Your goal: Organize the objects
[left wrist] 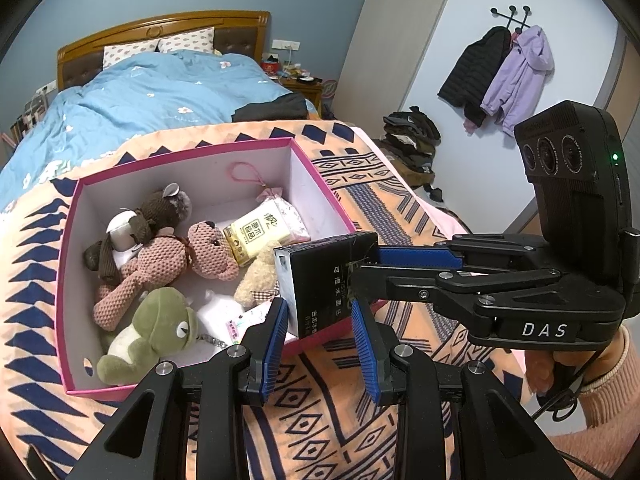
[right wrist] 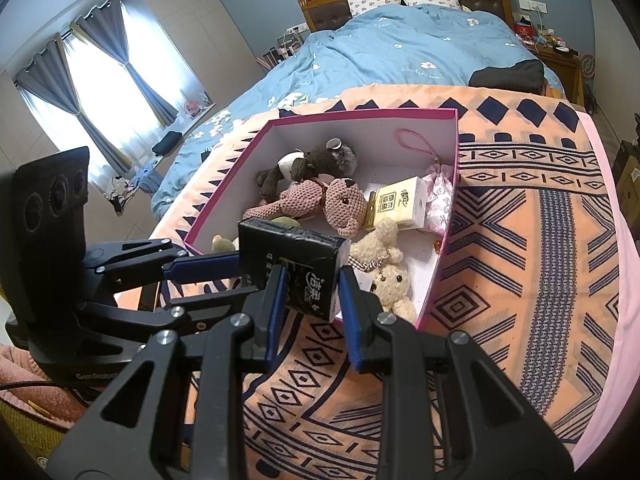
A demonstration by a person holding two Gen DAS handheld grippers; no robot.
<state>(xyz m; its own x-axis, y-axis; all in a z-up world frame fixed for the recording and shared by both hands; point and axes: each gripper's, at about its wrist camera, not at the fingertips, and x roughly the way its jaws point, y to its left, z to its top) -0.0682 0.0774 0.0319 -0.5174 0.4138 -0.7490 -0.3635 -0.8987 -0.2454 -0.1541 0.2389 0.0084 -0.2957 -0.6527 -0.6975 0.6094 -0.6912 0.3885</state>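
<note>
Left wrist view, both tongs (left wrist: 320, 316) pinching black tissue pack (left wrist: 320, 280) (label unreadable)

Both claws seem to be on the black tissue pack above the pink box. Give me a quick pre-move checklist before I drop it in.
1. Left claw shut on the black tissue pack: ok.
2. Right claw shut on the same pack: ok.
3. Pack over the pink box: ok, though only at its near edge, over the rim.
4. Free spot below: not ok; the cream bear and green frog plush crowd that corner.
5. Box steady on the patterned blanket: ok.
6. Pack clears the rim when lowered: cannot tell.
</note>
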